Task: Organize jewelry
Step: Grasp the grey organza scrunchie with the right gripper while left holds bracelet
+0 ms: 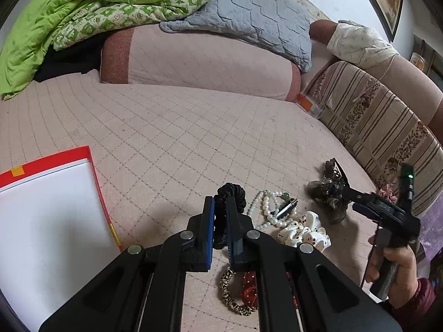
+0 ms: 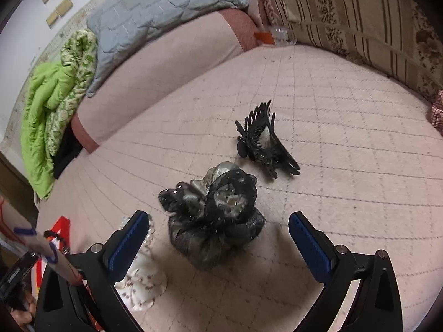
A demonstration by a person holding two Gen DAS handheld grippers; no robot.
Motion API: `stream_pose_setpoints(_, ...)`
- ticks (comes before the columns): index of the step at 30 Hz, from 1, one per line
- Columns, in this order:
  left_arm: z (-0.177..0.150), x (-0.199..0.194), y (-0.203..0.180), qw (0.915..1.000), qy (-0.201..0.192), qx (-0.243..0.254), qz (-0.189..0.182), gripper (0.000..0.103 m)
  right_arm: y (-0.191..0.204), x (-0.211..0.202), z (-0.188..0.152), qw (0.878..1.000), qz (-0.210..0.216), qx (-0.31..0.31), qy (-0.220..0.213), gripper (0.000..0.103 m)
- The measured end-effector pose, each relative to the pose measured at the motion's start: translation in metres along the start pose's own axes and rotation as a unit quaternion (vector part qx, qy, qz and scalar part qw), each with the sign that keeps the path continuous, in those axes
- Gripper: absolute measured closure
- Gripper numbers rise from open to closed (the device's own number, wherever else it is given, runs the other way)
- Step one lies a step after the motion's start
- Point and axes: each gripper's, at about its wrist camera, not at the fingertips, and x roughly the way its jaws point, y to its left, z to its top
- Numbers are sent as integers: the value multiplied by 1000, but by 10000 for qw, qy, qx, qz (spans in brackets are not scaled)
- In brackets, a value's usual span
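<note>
Pink quilted bed cover [image 1: 166, 127] carries everything. On it: red-edged white box [image 1: 49, 207] at left; pearl necklace [image 1: 267, 207], white dotted scrunchie [image 1: 304, 232], leopard scrunchie [image 1: 229, 296], red dotted scrunchie [image 1: 249, 290] close together; black lace scrunchie [image 2: 216, 221] and black claw clip [image 2: 263, 144] near each other, apart.

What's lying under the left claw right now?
Below the left claw, which is shut on a black scrunchie, lie a leopard-print scrunchie and a red dotted hair piece on the quilt. The claw's frame covers much of both.
</note>
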Motion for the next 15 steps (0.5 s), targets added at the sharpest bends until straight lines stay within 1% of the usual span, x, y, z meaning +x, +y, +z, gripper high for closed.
stream_pose_setpoints(1, 0, 0, 1, 10000, 18, 5, 2, 96, 0, 8, 2, 10000, -72, -14, 63, 3)
stream_pose_setpoints(2, -1, 0, 1, 10000, 28, 4, 2, 96, -1, 14, 3, 9998, -119, -41, 121, 10)
stream_pose_setpoints(3, -1, 0, 2, 10000, 15, -1, 22, 96, -1, 19, 4, 9997, -140, -55, 178, 34)
stream_pose_setpoints(4, -2, 0, 3, 10000, 12, -2, 28, 96, -4, 28, 4, 9994, -68, -37, 335, 55)
stream_pose_setpoints(5, -3, 0, 3, 10000, 13, -10, 29, 96, -6, 33, 3, 9991, -2, 30, 430, 58)
stream_pose_setpoints(6, -3, -1, 4, 10000, 0, -19, 39, 96, -7, 33, 3, 9991, 24, 76, 425, 68)
stream_pose_setpoints(7, -3, -2, 6, 10000, -15, -29, 53, 96, -7, 29, 3, 9993, 62, 87, 363, 72)
stream_pose_setpoints(9, -3, -4, 8, 10000, -39, -57, 62, 96, 1, 18, 4, 9998, 45, -91, 198, 75)
stream_pose_setpoints(12, -3, -6, 11, 9999, -87, -79, 101, 96, 14, 0, 4, 9993, 103, -332, -161, 76)
stream_pose_setpoints(15, -4, -13, 14, 9996, -167, -139, 154, 96, 30, -19, 4, 9964, 364, -516, -567, 76)
